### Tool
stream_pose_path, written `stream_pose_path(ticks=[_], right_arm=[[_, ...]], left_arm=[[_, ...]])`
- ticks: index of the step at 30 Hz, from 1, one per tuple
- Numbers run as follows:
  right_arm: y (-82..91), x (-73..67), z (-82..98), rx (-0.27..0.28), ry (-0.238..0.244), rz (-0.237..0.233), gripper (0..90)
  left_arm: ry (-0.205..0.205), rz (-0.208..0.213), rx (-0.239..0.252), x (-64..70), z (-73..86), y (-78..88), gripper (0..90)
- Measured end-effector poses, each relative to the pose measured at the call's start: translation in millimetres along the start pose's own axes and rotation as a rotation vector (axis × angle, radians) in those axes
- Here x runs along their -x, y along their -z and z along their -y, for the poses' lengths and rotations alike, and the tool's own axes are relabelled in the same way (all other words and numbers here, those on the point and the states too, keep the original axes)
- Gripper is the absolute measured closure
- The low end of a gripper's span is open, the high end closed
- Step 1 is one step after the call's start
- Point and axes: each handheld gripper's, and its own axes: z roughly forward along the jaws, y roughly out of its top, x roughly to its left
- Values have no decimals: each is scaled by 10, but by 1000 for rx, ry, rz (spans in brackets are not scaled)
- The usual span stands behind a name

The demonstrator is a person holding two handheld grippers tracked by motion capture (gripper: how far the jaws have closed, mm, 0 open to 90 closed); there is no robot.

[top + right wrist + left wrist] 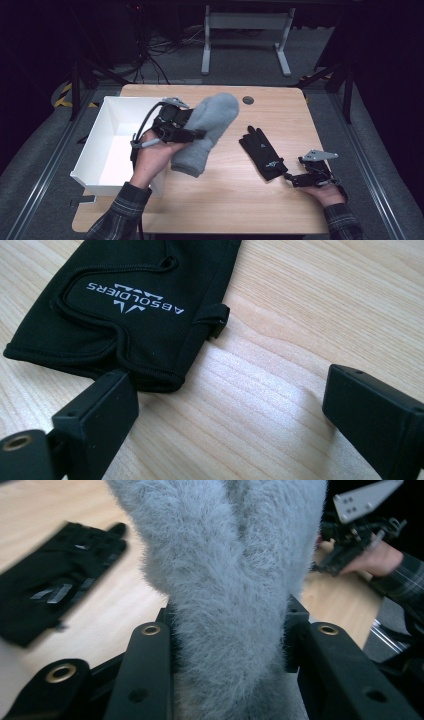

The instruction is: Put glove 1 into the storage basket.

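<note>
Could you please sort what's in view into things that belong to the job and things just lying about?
In the job:
- grey mitten, held in left claw
- white box
- black glove, by open right claw

Lying about:
- round table insert
- white frame behind table

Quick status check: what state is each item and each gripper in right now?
Grey fuzzy mitten: clamped in the left gripper, lifted off the table beside the box.
Black glove: lying flat on the table, not gripped.
White box: open-topped, nothing visible inside.
Right gripper: open, low over the table at the glove's cuff, one jaw at its edge.
</note>
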Motion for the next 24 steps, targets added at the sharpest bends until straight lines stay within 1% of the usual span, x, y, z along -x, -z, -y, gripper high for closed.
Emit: stream_pose_path(ticks=[2, 5, 7, 8, 12, 13, 18, 19, 20, 21, 22, 23, 24], right_arm=[[0, 0, 0, 0, -1, 0, 79], [0, 0, 0, 0, 0, 0, 79], [-1, -1, 0, 0, 0, 0, 79], [-1, -1, 0, 0, -1, 0, 78], [-2, -1, -1, 0, -2, -2, 77], [-2, -1, -1, 0, -2, -2, 77], [-3, -1, -1, 0, -3, -1, 77], [-3, -2, -2, 0, -3, 0, 77], [-3, -1, -2, 0, -3, 0, 77], [-3, -1, -2, 0, -3, 0, 77], [-3, -1, -2, 0, -3, 0, 77], [-3, -1, -2, 0, -3, 0, 77], [-4, -1, -2, 0, -3, -1, 77]], left_arm=[[11, -6, 12, -69, -22, 112, 625], [25, -32, 26, -170, -29, 272, 624], [48, -38, 35, -270, -5, 390, 623], [53, -43, 39, -310, 8, 434, 624], [86, -68, 55, -441, 82, 604, 624], [86, -68, 55, -441, 82, 604, 624], [124, -101, 75, -576, 202, 786, 624], [141, -115, 75, -632, 260, 839, 624], [146, -122, 75, -662, 293, 862, 624], [146, -122, 75, -662, 293, 862, 624], [162, -132, 75, -710, 351, 895, 624], [162, -132, 75, -710, 351, 895, 625], [170, -148, 65, -751, 398, 919, 624]])
